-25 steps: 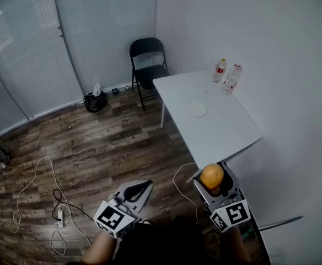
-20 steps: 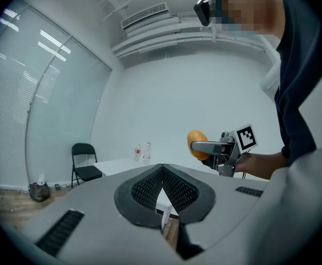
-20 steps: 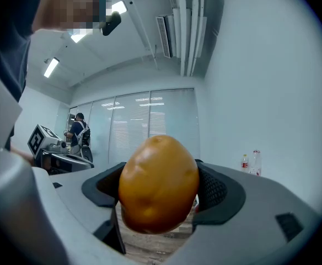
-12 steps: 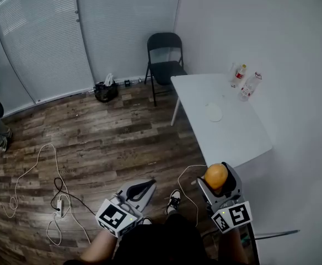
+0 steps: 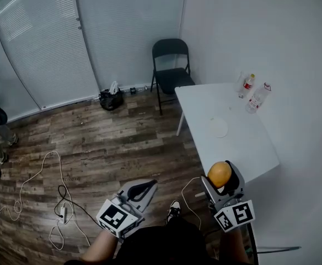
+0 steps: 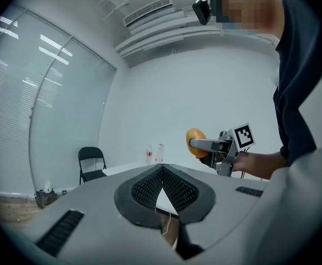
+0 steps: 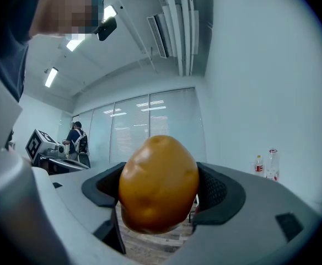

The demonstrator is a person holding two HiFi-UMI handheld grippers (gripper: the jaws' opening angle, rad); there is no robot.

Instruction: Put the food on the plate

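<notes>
My right gripper [image 5: 221, 176] is shut on an orange-yellow potato [image 5: 219, 173], held in the air just short of the near end of the white table [image 5: 243, 148]. The potato [image 7: 159, 183] fills the middle of the right gripper view, clamped between the dark pads. A small white plate [image 5: 219, 128] lies on the table, well beyond the potato. My left gripper [image 5: 142, 189] hangs over the wooden floor, shut with nothing in it; in its own view the jaws [image 6: 162, 187] meet, and the right gripper with the potato [image 6: 194, 142] shows beyond.
Two bottles [image 5: 254, 93] stand at the table's far right edge by the wall. A black folding chair [image 5: 169, 65] stands at the far end. Cables and a power strip [image 5: 63, 214] lie on the floor at left, a black bag [image 5: 111, 99] by the blinds.
The view has shifted so that the table, chair and plate sit further right and lower in frame. Both grippers keep their places; the potato stays clamped.
</notes>
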